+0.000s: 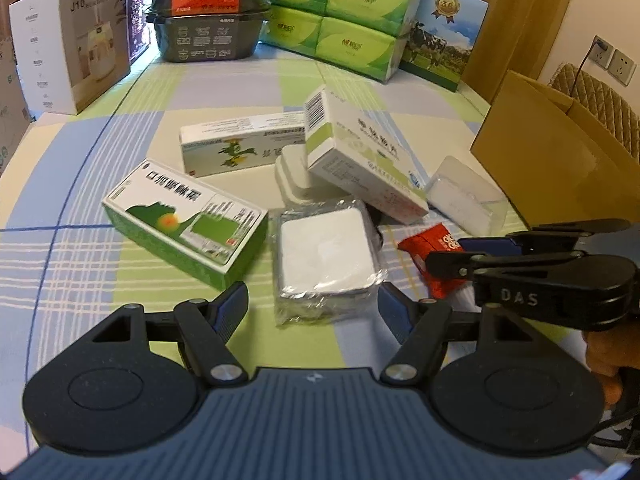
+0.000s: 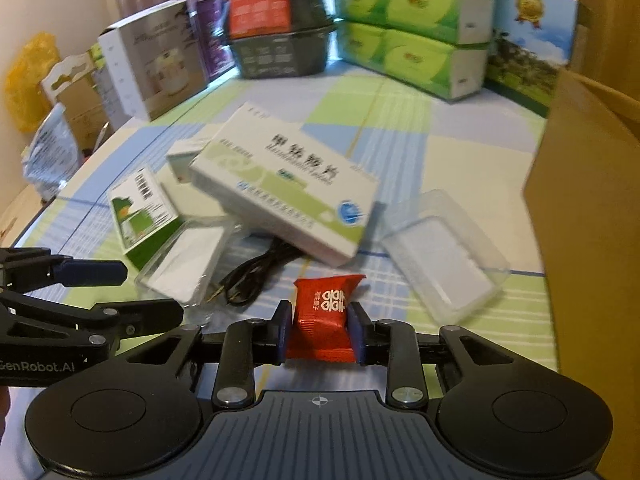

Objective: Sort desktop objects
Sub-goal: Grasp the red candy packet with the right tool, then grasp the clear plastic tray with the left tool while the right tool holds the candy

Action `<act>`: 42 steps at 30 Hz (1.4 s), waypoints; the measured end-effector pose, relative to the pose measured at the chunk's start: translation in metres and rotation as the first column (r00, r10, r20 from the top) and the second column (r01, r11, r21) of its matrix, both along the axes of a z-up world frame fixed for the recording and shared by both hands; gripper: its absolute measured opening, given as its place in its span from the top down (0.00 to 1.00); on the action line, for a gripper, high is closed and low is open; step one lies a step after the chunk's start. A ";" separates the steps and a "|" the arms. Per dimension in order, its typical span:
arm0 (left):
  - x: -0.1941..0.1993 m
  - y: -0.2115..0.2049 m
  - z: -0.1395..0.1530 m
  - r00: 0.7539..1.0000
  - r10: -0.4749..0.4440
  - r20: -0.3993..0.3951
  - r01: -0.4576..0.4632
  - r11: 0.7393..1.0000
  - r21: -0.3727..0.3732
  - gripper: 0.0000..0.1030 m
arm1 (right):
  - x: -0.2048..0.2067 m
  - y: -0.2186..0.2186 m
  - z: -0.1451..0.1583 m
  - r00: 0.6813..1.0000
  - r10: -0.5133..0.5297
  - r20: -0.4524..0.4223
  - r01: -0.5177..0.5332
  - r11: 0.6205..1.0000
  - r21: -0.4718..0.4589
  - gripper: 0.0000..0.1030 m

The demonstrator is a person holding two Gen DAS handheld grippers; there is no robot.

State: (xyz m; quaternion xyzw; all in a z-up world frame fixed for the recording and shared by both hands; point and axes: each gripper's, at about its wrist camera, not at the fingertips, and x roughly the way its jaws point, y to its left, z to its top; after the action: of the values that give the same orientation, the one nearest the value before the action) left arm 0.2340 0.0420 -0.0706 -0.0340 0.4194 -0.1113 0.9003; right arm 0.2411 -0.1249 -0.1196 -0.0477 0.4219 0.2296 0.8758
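Listing, left wrist view: left gripper (image 1: 312, 304) spread wide, empty, over a wrapped white case (image 1: 326, 258) on the cloth (image 1: 80, 280); medicine boxes (image 1: 184, 220) just beyond. Right wrist view: right gripper (image 2: 320, 332) clamped on the red candy (image 2: 322, 316), low near the carton (image 2: 592, 220). Candy likely light, crinkly, slippery; mid-body pinch suits it.

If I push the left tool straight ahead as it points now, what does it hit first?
Most likely the plastic-wrapped white box, lying directly ahead of the open left tool. The white medicine box lies farther behind it, though depth is uncertain.
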 end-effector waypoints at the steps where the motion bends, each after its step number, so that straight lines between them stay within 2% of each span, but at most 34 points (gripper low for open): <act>1: 0.002 -0.001 0.000 1.000 -0.001 0.002 0.001 1.000 -0.004 0.35 | 0.001 -0.002 0.001 1.000 -0.007 -0.003 0.007 1.000 0.000 0.74; 5: 0.007 -0.008 -0.001 1.000 -0.014 0.009 0.014 1.000 -0.016 0.35 | 0.004 -0.008 0.000 0.999 -0.031 -0.013 0.031 0.999 -0.005 0.74; 17: 0.021 -0.015 -0.018 1.000 -0.022 -0.001 0.022 1.000 0.016 0.33 | 0.007 -0.009 -0.003 1.000 -0.022 0.001 0.022 1.000 -0.012 0.73; 23: 0.020 -0.016 -0.021 1.000 -0.029 -0.007 0.030 0.999 0.042 0.43 | 0.008 -0.006 -0.007 1.000 -0.010 0.006 0.010 0.999 -0.031 0.71; 30: 0.011 -0.016 -0.017 0.999 -0.045 -0.018 0.047 0.996 0.076 0.45 | 0.010 -0.007 -0.010 1.000 -0.009 0.007 0.009 1.000 -0.028 0.61; 42: 0.003 -0.015 -0.014 0.998 -0.049 -0.026 0.051 0.995 0.087 0.45 | 0.008 0.000 -0.016 0.999 0.013 0.030 -0.011 0.998 -0.063 0.61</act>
State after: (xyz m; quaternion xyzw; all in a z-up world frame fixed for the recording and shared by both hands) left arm 0.2365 0.0269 -0.0844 0.0149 0.4352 -0.1148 0.8929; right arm 0.2486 -0.1250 -0.1359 -0.0811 0.4153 0.2206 0.8788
